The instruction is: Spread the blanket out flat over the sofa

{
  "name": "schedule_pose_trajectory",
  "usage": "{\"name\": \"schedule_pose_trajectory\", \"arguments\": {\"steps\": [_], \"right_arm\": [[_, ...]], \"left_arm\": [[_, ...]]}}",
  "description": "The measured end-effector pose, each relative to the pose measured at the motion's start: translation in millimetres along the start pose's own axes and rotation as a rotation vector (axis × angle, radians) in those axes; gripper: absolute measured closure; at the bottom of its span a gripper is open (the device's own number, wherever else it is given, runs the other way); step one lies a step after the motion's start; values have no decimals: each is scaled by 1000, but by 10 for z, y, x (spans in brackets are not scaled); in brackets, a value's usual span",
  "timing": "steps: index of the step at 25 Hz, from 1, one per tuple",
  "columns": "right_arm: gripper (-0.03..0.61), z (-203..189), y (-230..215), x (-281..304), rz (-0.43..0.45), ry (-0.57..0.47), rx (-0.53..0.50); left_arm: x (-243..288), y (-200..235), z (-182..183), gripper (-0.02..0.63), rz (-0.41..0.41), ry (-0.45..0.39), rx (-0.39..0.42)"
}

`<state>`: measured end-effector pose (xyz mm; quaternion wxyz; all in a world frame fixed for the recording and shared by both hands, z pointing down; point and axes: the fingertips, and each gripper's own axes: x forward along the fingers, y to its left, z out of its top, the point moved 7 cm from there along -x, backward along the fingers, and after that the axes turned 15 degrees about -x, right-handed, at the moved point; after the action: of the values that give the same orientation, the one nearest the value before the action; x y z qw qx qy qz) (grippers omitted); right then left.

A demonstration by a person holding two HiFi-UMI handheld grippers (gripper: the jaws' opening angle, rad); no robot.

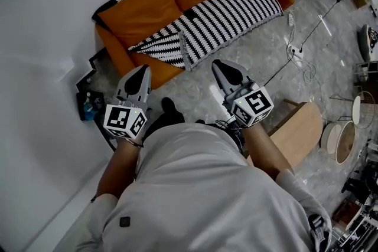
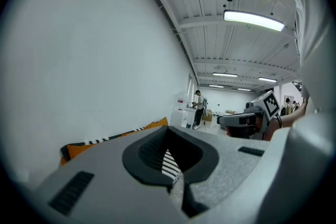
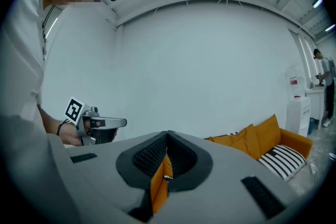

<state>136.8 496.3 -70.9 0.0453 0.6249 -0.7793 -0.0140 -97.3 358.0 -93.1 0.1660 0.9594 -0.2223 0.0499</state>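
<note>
Both the left gripper (image 1: 142, 69) and right gripper (image 1: 219, 64) have jaws together, empty. The black-and-white striped blanket (image 1: 230, 15) covers the orange fabric sofa (image 1: 142, 12) seat, but its left end looks rumpled and probably needs flattening.

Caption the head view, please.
Left gripper and right gripper, both shut, short of orange sofa with partly spread striped blanket.

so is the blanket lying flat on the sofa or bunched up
Mostly spread, not flat: the blanket covers the seat of the sofa, but its end at the head view's left is folded over and rumpled.
</note>
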Motion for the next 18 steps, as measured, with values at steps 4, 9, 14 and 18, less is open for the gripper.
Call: {"name": "schedule_pose_trajectory", "arguments": {"steps": [4,9,14,18], "right_arm": [[553,67,-24,325,-21,7,-13],[552,29,-134,628,-39,40,-15],[552,-131,-338,831,-25,74,2],[552,-275,-583,1058,14,80,20]], "left_arm": [[109,323,177,604,-34,13,12],[264,726,249,604,-36,38,0],[421,909,160,604,-6,57,-24],[600,991,118,604,26,76,-18]]}}
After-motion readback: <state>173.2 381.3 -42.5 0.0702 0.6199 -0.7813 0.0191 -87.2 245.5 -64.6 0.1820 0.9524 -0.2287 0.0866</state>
